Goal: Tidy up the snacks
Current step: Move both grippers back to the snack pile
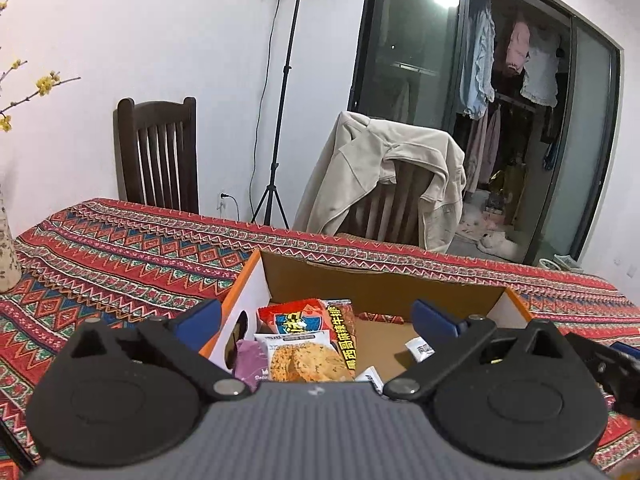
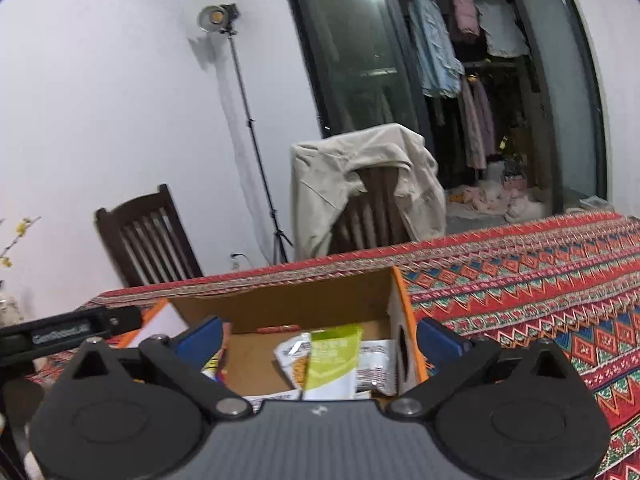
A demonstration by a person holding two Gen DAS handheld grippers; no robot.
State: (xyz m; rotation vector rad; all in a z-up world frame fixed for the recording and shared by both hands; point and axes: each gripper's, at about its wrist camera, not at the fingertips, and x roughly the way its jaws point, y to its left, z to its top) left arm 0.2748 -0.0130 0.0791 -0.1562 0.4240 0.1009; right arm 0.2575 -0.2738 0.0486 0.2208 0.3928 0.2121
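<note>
Both tools [image 1: 316, 318] [image 2: 318, 334] above snack box [image 1: 384, 280]

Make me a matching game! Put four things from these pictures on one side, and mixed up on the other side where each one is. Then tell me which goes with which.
Things:
1. cookie packet
2. beige jacket
3. green packet
4. cardboard box

Places:
A. draped over a chair behind the table
B. on the patterned tablecloth
C. on the left side inside the box, beside a purple packet
D. near the right wall of the box, lying over other packets

Pairs: 1-C, 2-A, 3-D, 4-B
</note>
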